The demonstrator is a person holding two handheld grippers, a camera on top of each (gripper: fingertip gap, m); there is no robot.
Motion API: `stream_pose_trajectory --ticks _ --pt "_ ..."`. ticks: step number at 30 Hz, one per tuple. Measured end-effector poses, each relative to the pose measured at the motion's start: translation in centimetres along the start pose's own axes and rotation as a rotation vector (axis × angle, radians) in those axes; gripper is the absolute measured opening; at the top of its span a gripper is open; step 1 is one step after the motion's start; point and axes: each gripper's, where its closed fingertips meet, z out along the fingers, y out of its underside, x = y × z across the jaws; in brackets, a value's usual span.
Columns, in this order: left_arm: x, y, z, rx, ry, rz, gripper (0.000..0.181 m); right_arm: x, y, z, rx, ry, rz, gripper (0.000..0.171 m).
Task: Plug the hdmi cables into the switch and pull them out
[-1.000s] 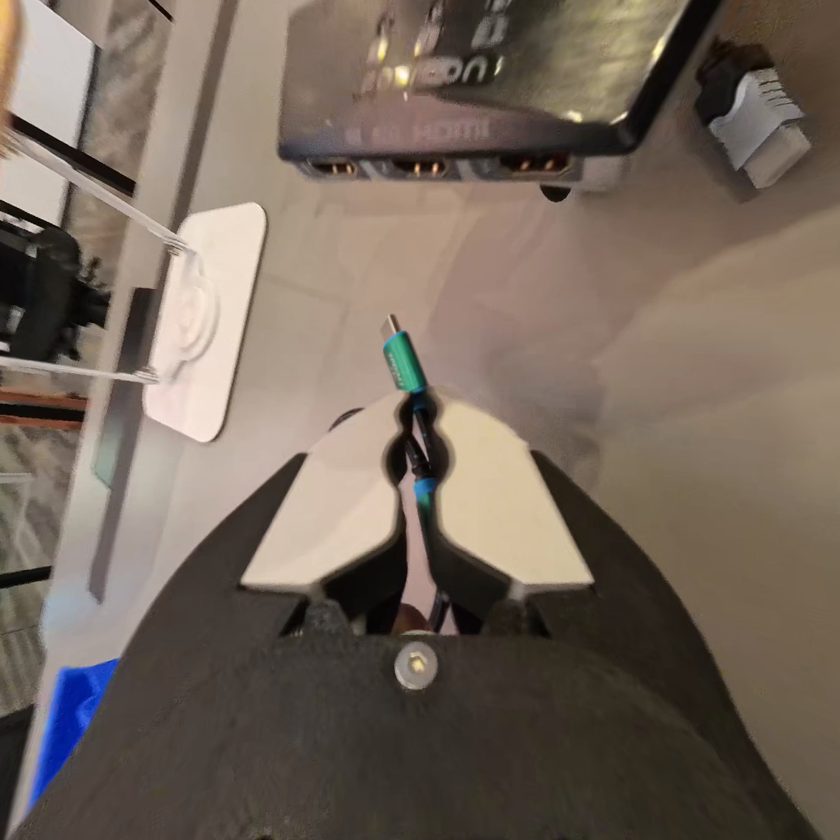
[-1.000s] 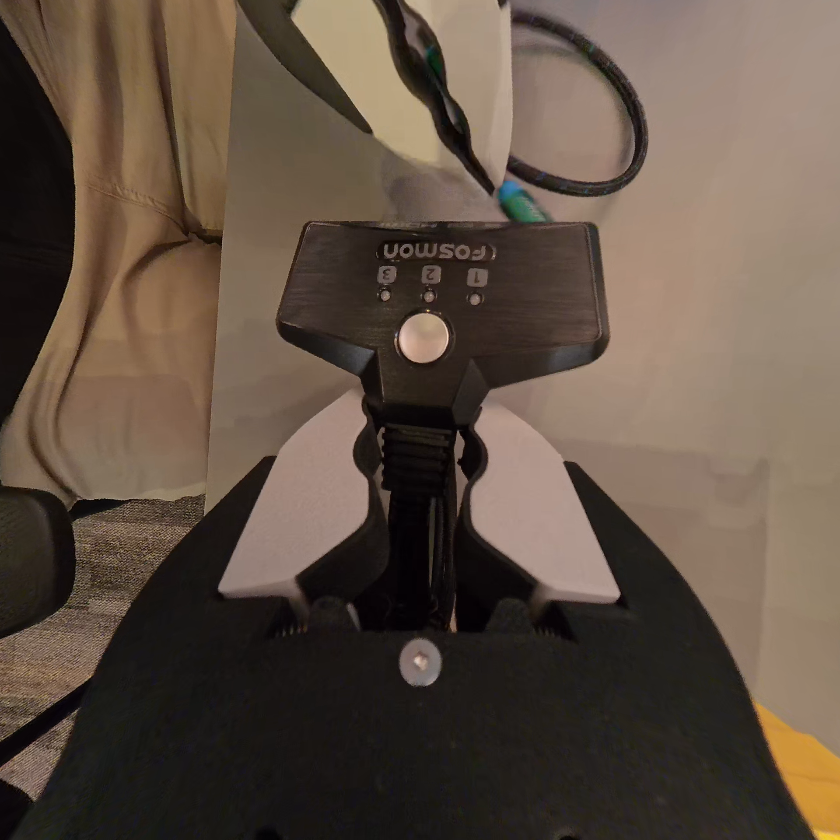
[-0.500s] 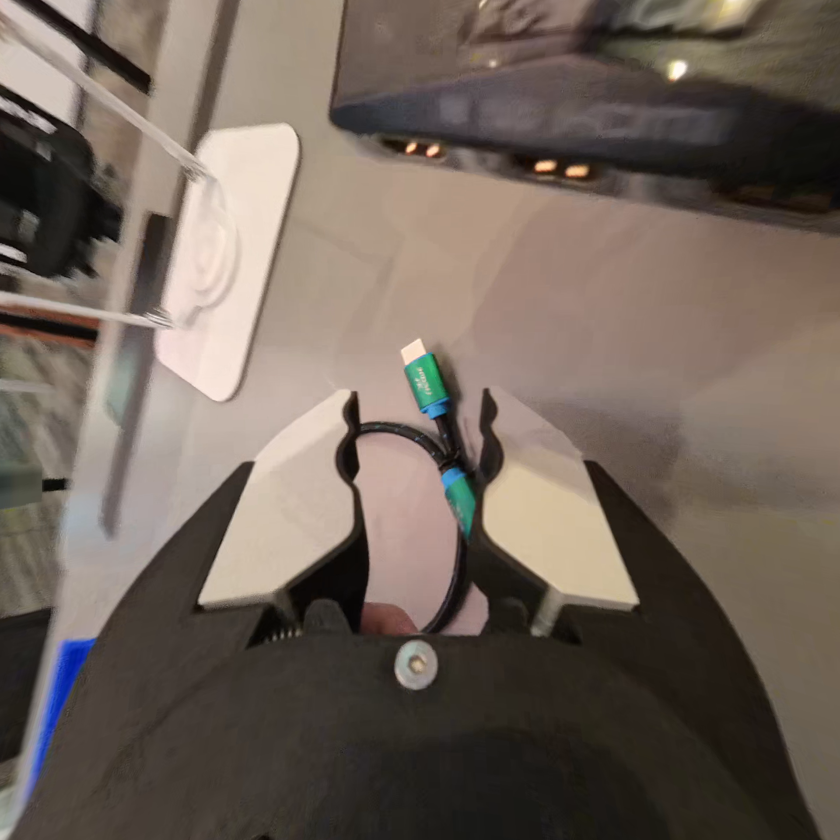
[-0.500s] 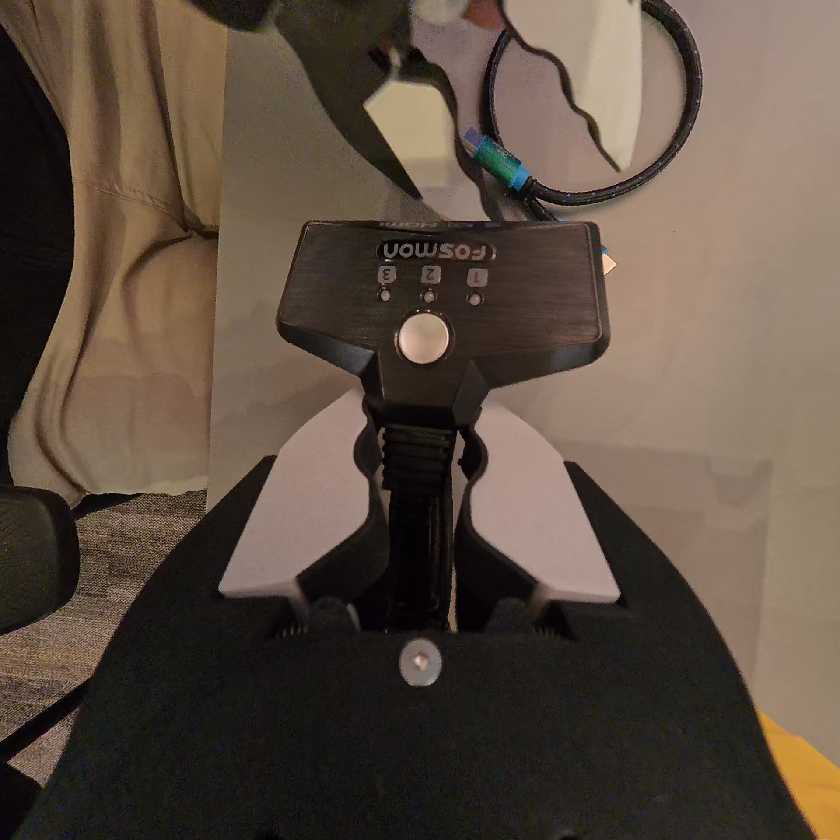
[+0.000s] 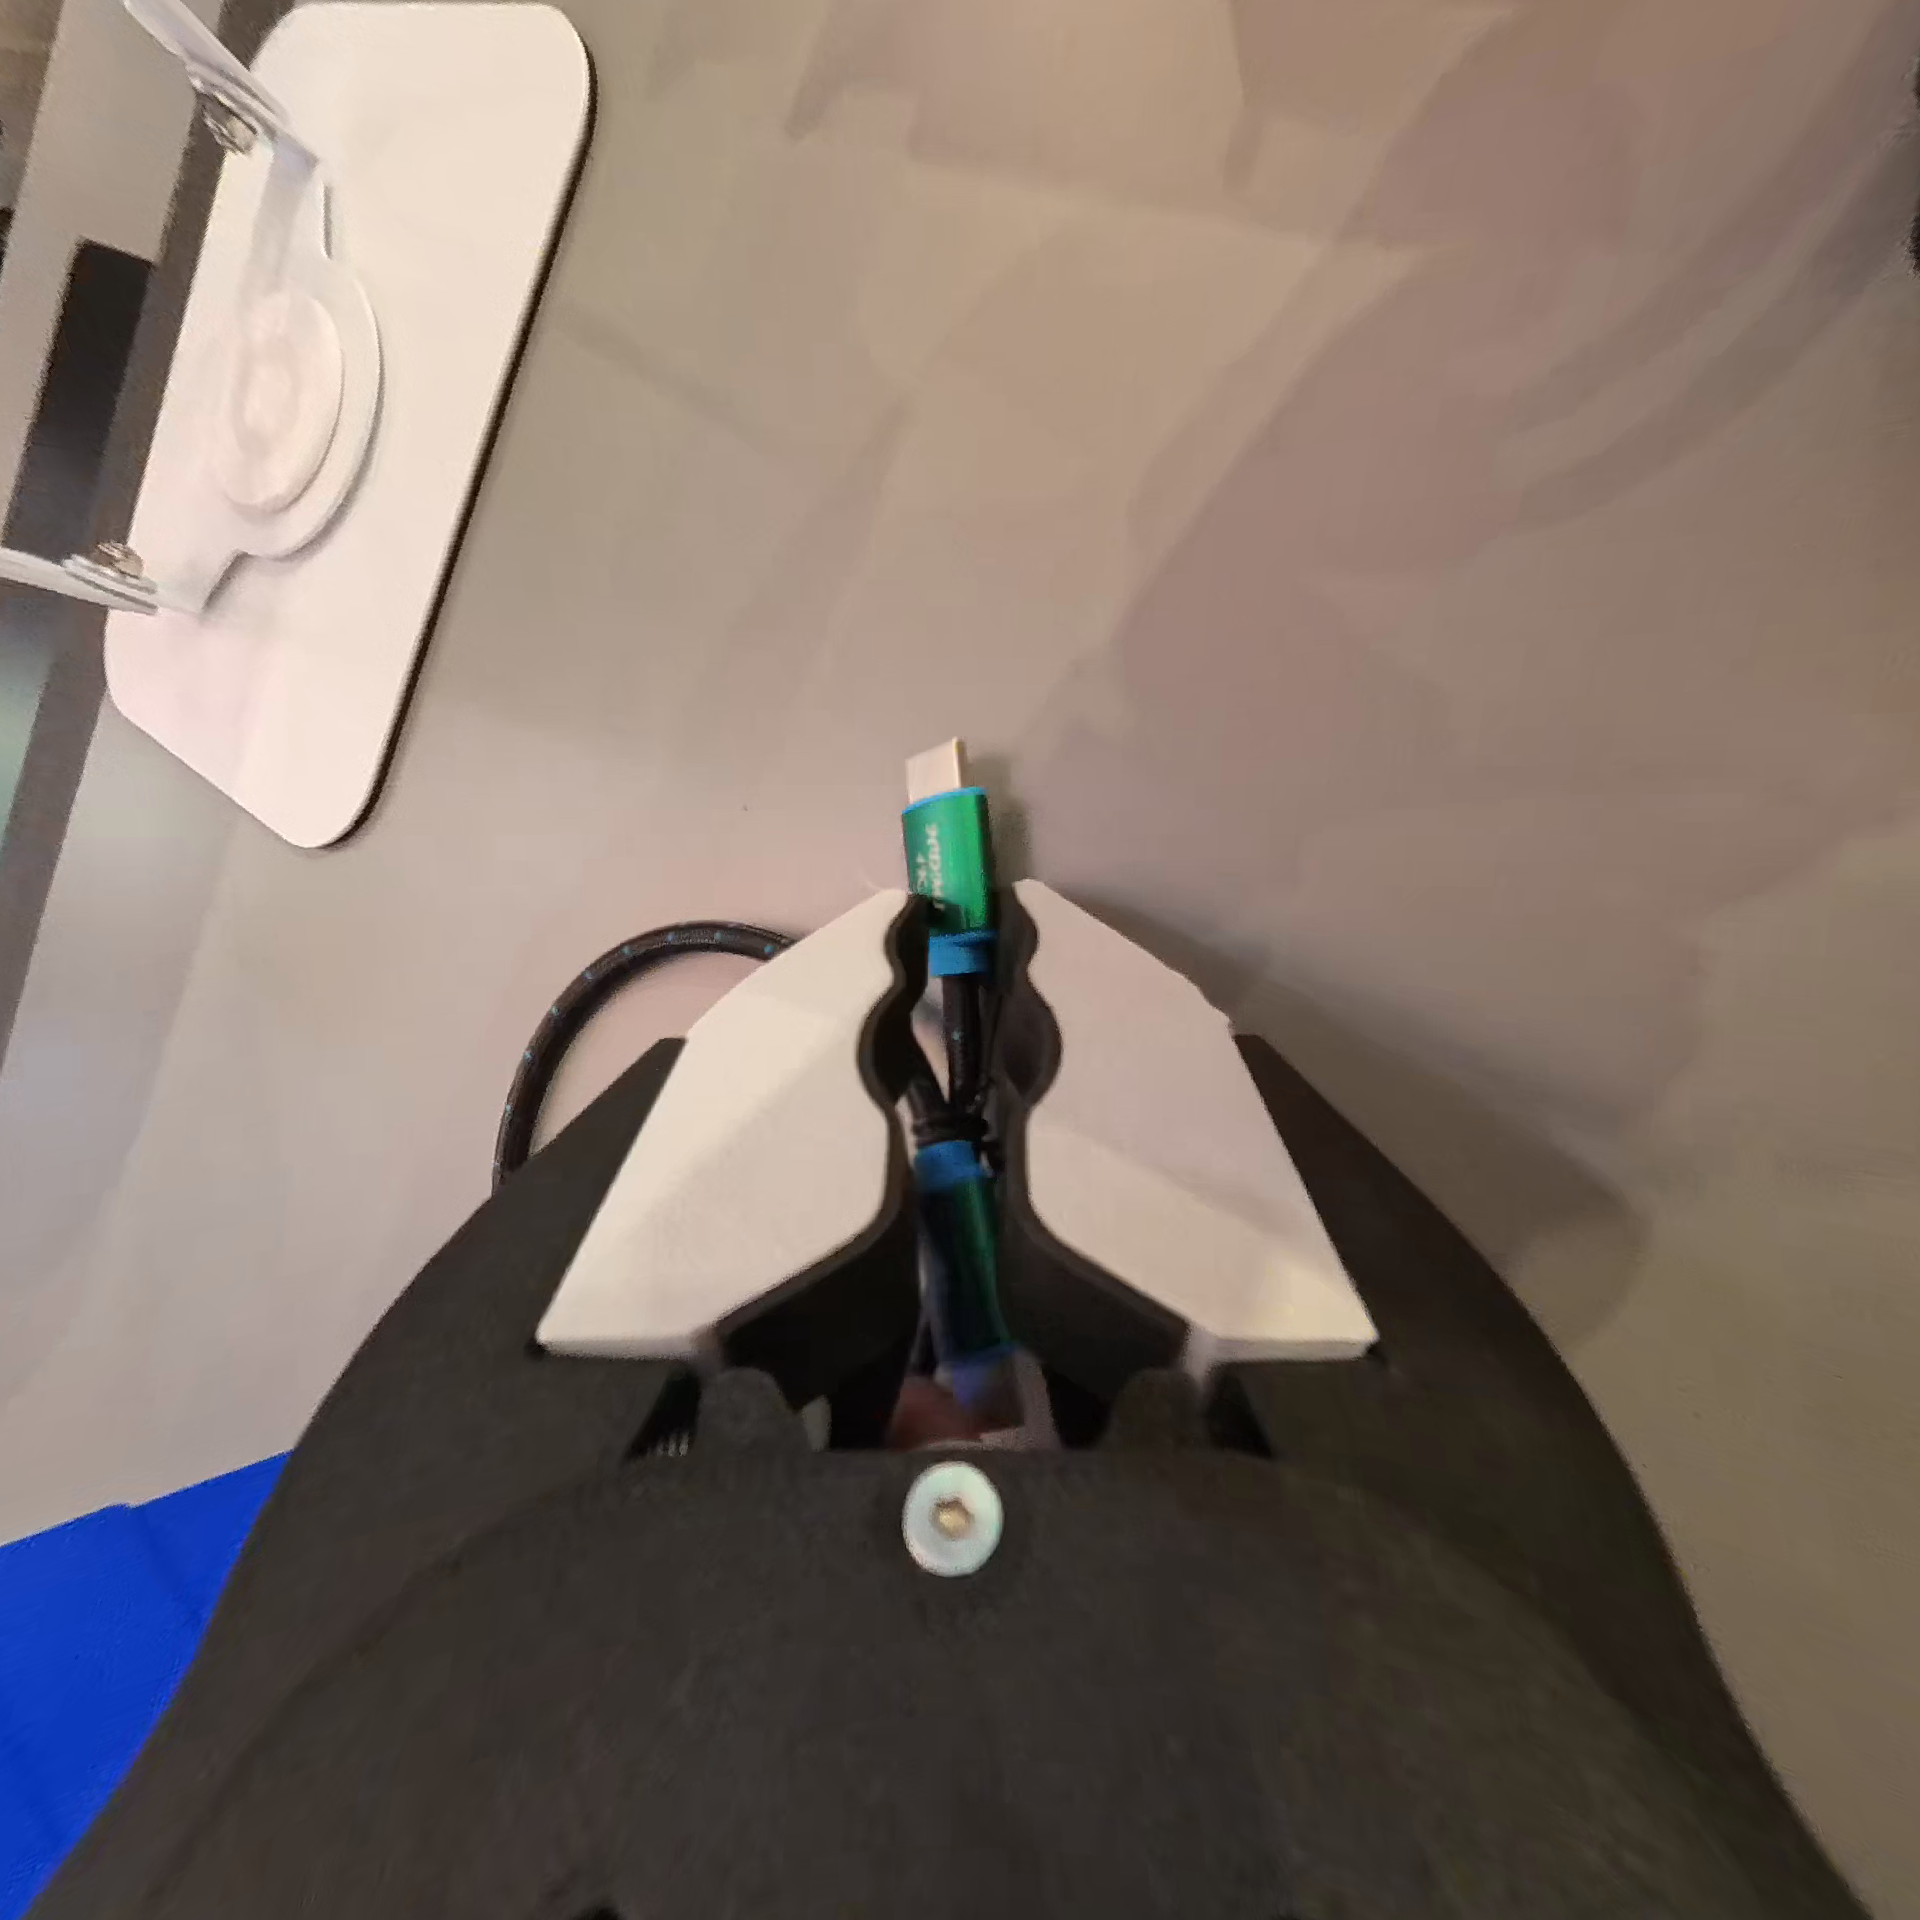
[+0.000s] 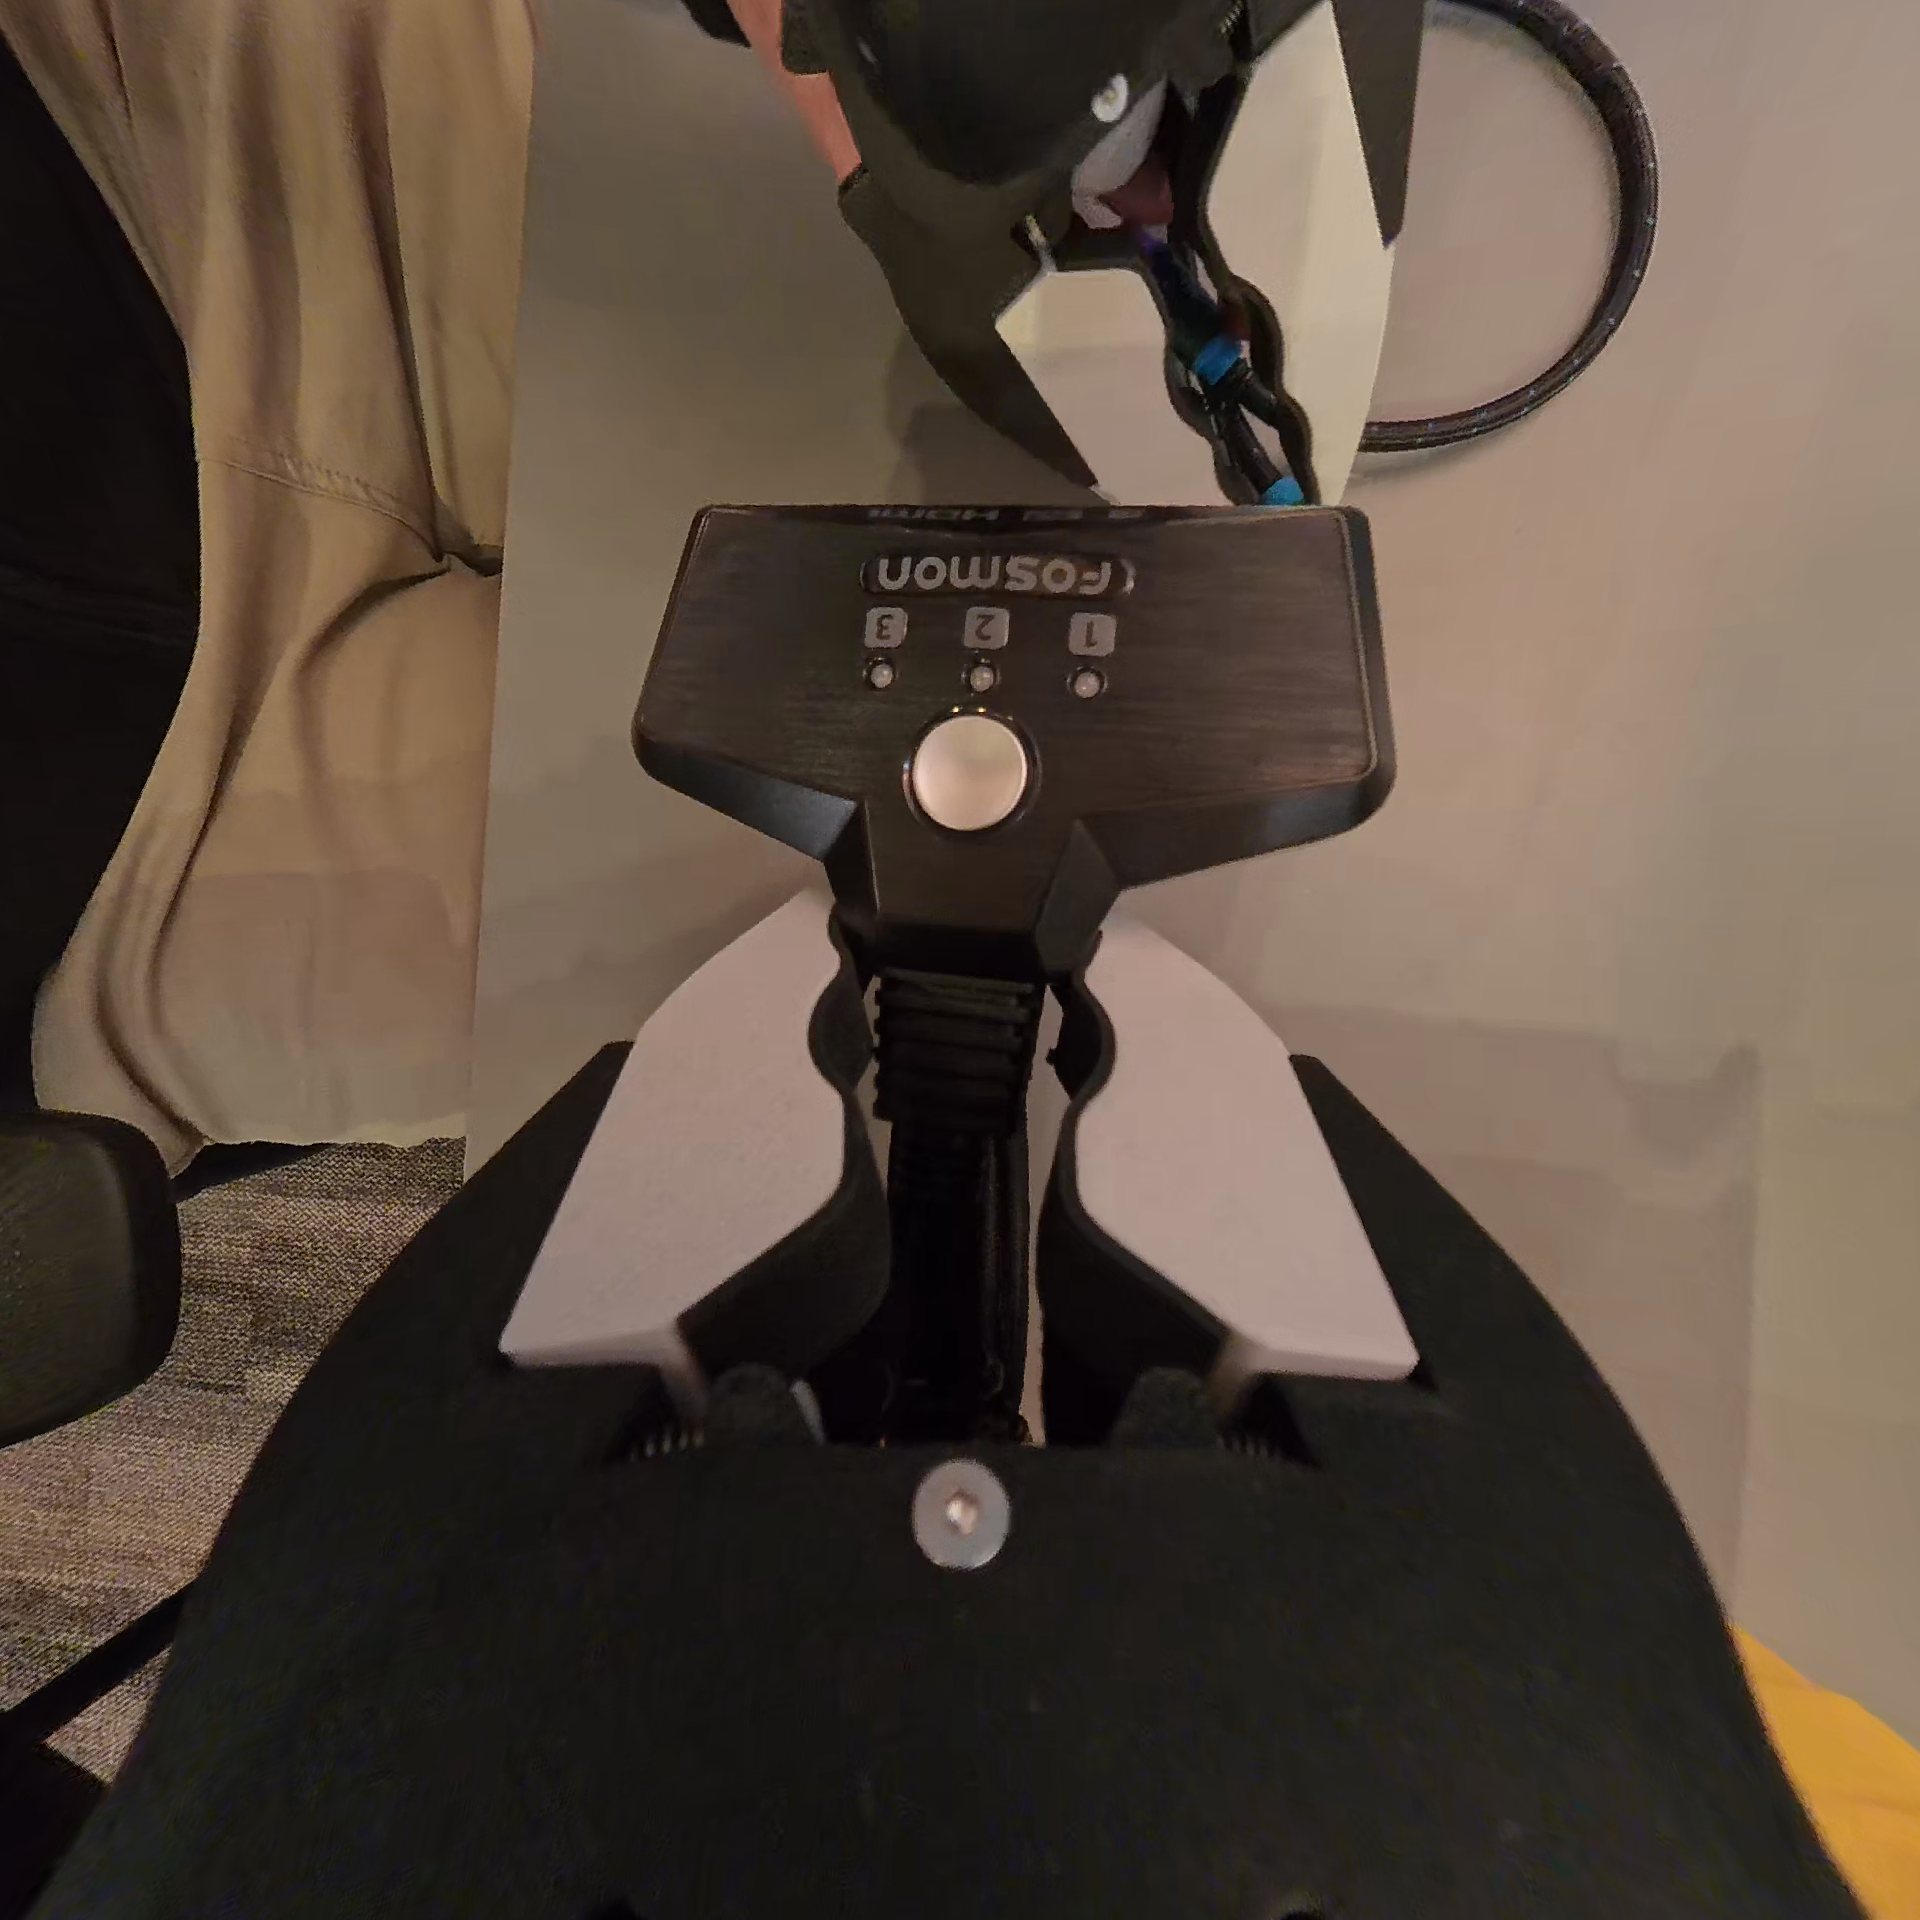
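My right gripper (image 6: 961, 935) is shut on the ribbed cable neck of the black HDMI switch (image 6: 997, 665) and holds it level, button side up. My left gripper (image 5: 961, 904) is shut on the braided HDMI cable (image 5: 582, 1018) just behind its green plug (image 5: 945, 842), which sticks out past the fingertips. A second green plug sits back between the jaws. In the right wrist view the left gripper (image 6: 1226, 447) hangs just beyond the switch's far edge at the right, and the cable loop (image 6: 1621, 260) trails behind it. The switch's ports are hidden.
A white pad with a clear stand (image 5: 343, 416) lies at the left of the grey table (image 5: 1351, 520). A blue object (image 5: 104, 1662) is at the lower left. A person's beige clothing (image 6: 291, 520), a chair arm (image 6: 62, 1278) and a yellow object (image 6: 1829, 1766) show around the table. About 15 cm separates my left fingertips from my right. The blue object (image 5: 104, 1662) lies some 20 cm from my left tips, 30 cm from my right tips.
My left gripper opened over the cable on the table, then shut on it again behind the green plug. The switch has left the left wrist view. The right gripper has held still.
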Motion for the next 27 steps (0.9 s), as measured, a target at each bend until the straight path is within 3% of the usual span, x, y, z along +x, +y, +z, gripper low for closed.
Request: stream_pose_trajectory --ticks 5,16,22,25,27 --pt "-0.3 -1.2 -2.3 0.080 -0.080 0.067 0.009 -0.1 -0.1 0.0 0.001 -0.014 0.007 0.032" --pt "0.2 -4.8 -9.8 0.254 -0.350 0.451 0.000 -0.4 -1.0 0.7 -0.023 -0.076 0.023 0.031" --pt "-0.5 -2.5 -7.5 0.151 -0.269 0.361 0.000 -0.2 -1.1 1.0 -0.056 -0.082 0.039 0.032" --pt "0.6 -2.4 -4.9 0.125 -0.105 0.227 0.024 0.1 -1.1 1.0 -0.052 -0.074 0.047 0.031" --pt "0.4 -1.2 -2.9 0.010 -0.090 0.233 0.042 0.3 -1.1 0.9 -0.046 -0.074 0.055 0.031"
